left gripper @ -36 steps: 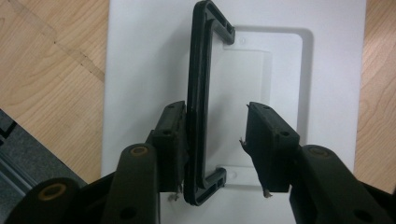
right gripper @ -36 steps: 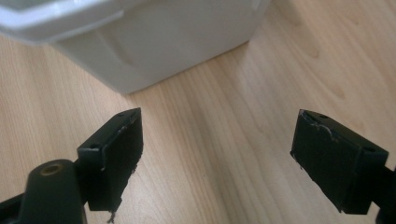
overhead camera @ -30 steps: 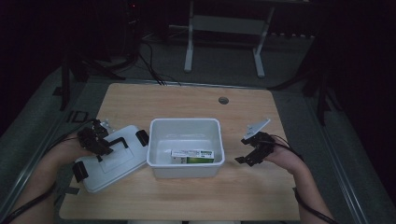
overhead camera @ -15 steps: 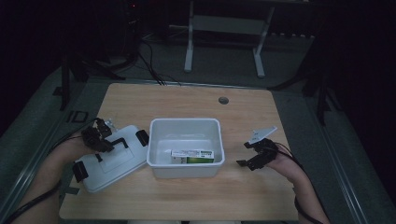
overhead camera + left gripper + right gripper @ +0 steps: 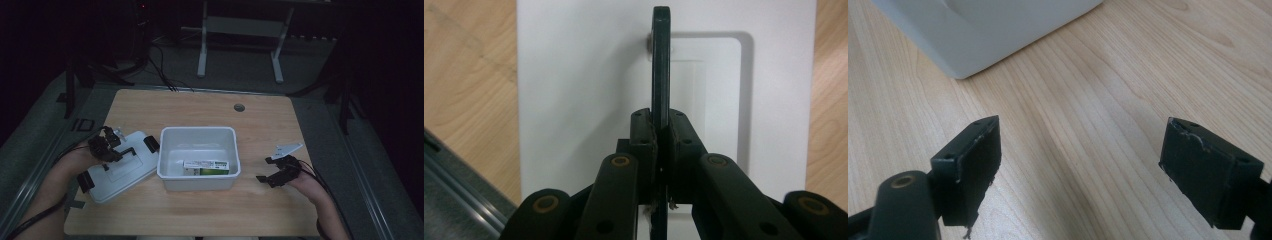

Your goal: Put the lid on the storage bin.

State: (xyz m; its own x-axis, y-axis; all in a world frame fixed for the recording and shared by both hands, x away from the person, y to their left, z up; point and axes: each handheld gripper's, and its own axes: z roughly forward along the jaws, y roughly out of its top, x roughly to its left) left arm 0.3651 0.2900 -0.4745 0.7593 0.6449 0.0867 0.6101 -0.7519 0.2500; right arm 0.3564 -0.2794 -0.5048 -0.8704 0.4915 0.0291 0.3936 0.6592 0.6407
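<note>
Your table [image 5: 310,125] carries a white bin [image 5: 198,136] at its middle, uncovered, and the bin's white lid [image 5: 122,172] lies flat just left of it, touching or nearly touching the bin's left wall. Inside the bin, against the near wall, rests a small green-and-white box [image 5: 206,167]. So the packing looks done and the closing does not: the lid has yet to be lifted, carried right and seated on the rim.

You seem to be at the start of that step. Your left tool [image 5: 106,146] sits over the far left part of the lid, and its jaws have just been closing; in the left gripper view they are pressed together on the lid's black handle [image 5: 660,65], which stands up on edge between the pads [image 5: 642,135]. The lid itself is flat on the table, not yet raised.

Your right tool [image 5: 274,170] hangs low over bare wood right of the bin, jaws spread wide with nothing between them, near the bin's corner [image 5: 960,70]. It looks free to steady the bin or to take the lid's black side clips [image 5: 151,143] afterwards.
</note>
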